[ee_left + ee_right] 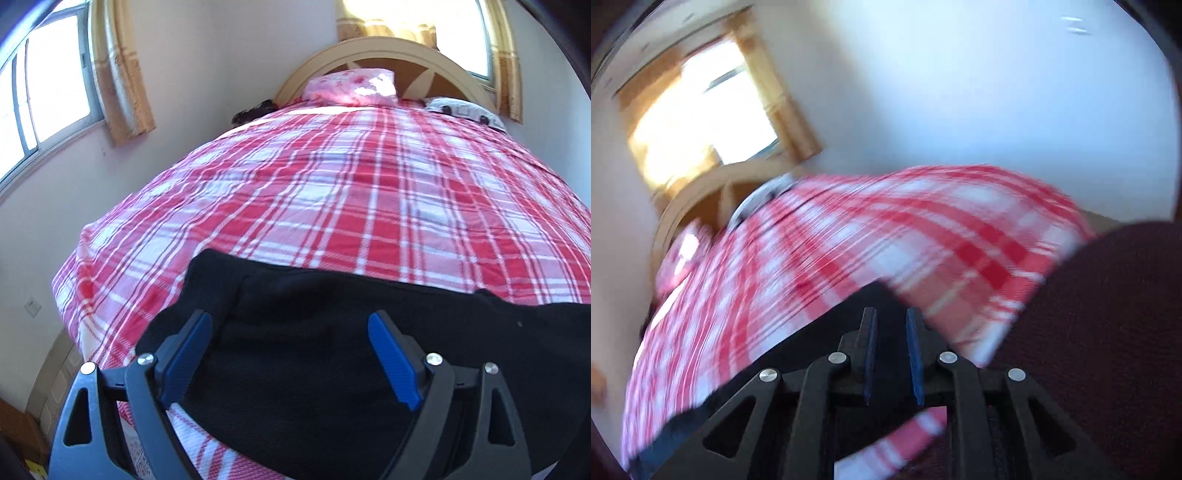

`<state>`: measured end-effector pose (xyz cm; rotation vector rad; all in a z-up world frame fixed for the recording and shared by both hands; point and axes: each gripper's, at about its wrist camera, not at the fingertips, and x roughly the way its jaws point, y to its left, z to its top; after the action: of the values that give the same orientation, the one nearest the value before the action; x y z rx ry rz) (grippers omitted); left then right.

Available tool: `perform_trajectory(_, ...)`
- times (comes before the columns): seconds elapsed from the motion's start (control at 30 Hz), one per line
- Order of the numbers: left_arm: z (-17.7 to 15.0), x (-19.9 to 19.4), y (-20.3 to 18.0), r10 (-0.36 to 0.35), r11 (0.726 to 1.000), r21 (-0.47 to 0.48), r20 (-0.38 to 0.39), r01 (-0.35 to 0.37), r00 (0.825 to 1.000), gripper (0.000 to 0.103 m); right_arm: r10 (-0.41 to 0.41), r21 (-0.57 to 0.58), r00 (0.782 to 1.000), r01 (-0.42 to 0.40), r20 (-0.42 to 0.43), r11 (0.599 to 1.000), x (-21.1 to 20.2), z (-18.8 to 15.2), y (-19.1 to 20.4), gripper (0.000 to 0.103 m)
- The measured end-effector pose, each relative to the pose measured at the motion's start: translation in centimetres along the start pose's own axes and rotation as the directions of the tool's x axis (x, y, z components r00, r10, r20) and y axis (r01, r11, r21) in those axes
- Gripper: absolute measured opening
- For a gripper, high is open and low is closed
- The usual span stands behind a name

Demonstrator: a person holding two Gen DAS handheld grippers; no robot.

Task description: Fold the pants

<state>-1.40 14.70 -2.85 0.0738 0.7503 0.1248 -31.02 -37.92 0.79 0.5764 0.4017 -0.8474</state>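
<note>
Black pants [314,354] are seen bunched, not yet neatly folded, on a plaid bed [332,192]; the left gripper [290,354] is spread apart above them, while the right gripper [891,350], blurred, is nearly closed, its hold on cloth impossible to tell.

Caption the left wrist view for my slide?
Open left hand-held gripper poised over black pants on the plaid bed.

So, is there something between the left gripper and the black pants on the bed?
No, nothing visible. The left gripper is wide open directly over the black pants, which lie on the plaid bedspread; only dark fabric shows between its blue pads.
</note>
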Motion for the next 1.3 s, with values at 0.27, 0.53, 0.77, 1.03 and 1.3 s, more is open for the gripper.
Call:
perform_trajectory(0.27,-0.8,0.1,-0.9,-0.037,0.998,0.045,-0.022,0.038,0.999,0.089,0.134,-0.24,0.962,-0.192,-0.239,0.952,7.1,-4.1,11.0,0.018)
perform_trajectory(0.53,-0.8,0.5,0.4,-0.018,1.0,-0.008,-0.039,0.018,0.999,0.089,0.125,0.114,0.98,-0.107,-0.158,0.988,9.9,1.1,1.4,0.018)
perform_trajectory(0.77,-0.3,0.1,-1.3,-0.05,0.999,0.001,-0.032,0.05,0.998,0.089,0.134,0.289,0.986,-0.1,-0.1,0.952,3.2,1.7,-7.9,0.024)
perform_trajectory(1.03,-0.2,-0.9,-3.4,-0.082,0.993,0.078,-0.014,0.083,0.997,0.089,0.184,0.339,0.971,-0.123,-0.154,0.933,4.2,-2.8,-7.4,0.051)
perform_trajectory(1.3,-0.1,-0.5,-1.8,-0.066,0.998,0.021,-0.033,0.067,0.997,0.089,0.172,0.214,0.958,-0.122,-0.232,0.969,6.3,-2.9,-3.6,0.004)
